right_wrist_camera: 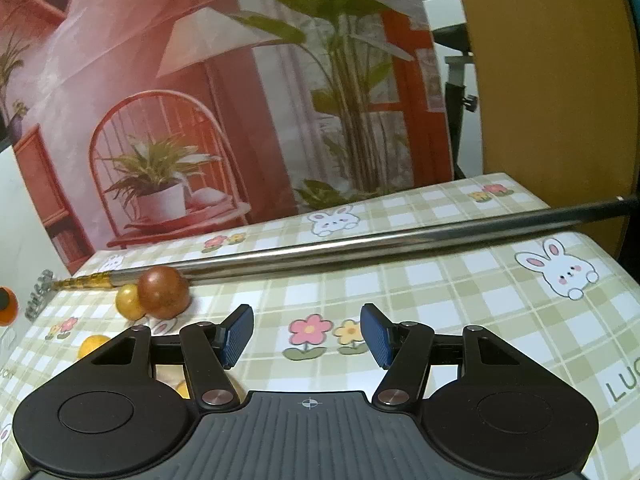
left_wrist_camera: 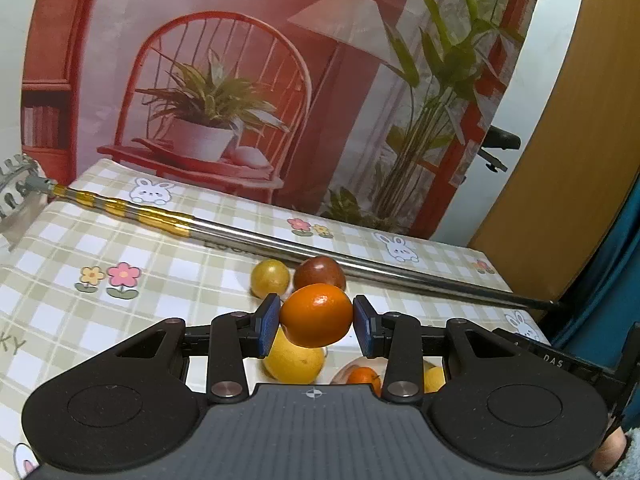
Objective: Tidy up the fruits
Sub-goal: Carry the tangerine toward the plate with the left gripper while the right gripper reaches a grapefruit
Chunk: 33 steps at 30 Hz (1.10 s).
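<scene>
On the checked tablecloth [left_wrist_camera: 60, 248] printed with rabbits and flowers, the left wrist view shows a long metal rod [left_wrist_camera: 320, 254] with yellow bands near its left end, lying slantwise from far left to the right edge of the table. Just in front of it sit a small yellow fruit [left_wrist_camera: 270, 279] and, touching it on the right, a reddish-brown fruit [left_wrist_camera: 319, 274]. Nearer the camera the left gripper [left_wrist_camera: 316, 322] has its blue pads pressed against both sides of an orange [left_wrist_camera: 316, 315], which is held above the cloth. Below it lies a larger yellow citrus [left_wrist_camera: 294, 360], and to the right of that a second orange fruit [left_wrist_camera: 362, 376] and another yellow fruit [left_wrist_camera: 434, 378] — both mostly hidden by the gripper body, so whether they rest in a dish cannot be told. None of that held fruit appears in the right wrist view. There the same yellow fruit [right_wrist_camera: 129, 302] and reddish-brown fruit [right_wrist_camera: 163, 293] sit far left, against the rod [right_wrist_camera: 360, 246], with a partly hidden yellow-orange fruit [right_wrist_camera: 92, 345] below them. The right gripper [right_wrist_camera: 307, 334] stands with its jaws wide apart and nothing between them — only a printed pink and yellow flower pair [right_wrist_camera: 326, 334] on the cloth shows in the gap. At the far right a printed rabbit [right_wrist_camera: 558, 268] faces the camera.
</scene>
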Motion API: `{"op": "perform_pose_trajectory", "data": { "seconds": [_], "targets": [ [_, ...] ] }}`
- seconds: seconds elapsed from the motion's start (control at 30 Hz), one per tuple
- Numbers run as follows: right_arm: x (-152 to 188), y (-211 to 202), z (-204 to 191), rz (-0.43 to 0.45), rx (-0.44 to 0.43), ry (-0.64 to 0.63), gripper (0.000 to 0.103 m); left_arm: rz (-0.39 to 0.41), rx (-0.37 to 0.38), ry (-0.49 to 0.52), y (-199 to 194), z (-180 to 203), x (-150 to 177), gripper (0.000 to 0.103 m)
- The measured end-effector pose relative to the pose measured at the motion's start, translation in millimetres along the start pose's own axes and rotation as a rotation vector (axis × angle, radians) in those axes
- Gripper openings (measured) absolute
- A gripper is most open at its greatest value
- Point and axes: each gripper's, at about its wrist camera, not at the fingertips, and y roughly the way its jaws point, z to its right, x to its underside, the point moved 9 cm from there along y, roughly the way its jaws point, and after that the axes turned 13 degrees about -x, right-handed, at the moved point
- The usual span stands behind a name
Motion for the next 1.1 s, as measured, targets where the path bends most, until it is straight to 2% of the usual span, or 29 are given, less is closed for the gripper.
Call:
{"op": "perform_pose_trajectory", "data": {
  "seconds": [0.3,0.63,0.87,1.1],
  "targets": [
    [-8,11,-49,-0.035,-0.041,-0.066,0.057,0.020,-0.022,-0.049,-16,-31,-3,0.042],
    [-12,47,-126,-0.107,-0.143,-0.191,0.057,0.020,-0.072,-0.101,-25,-71,3,0.042],
    [6,81,-179,-0.208,-0.225,-0.284,0.057,0.008,-0.077,-0.126,-23,-83,11,0.042],
    [31,111,-208,-0.306,-0.266,-0.336,0.057,-0.008,-0.076,-0.125,-19,-87,19,0.042]
  ]
}}
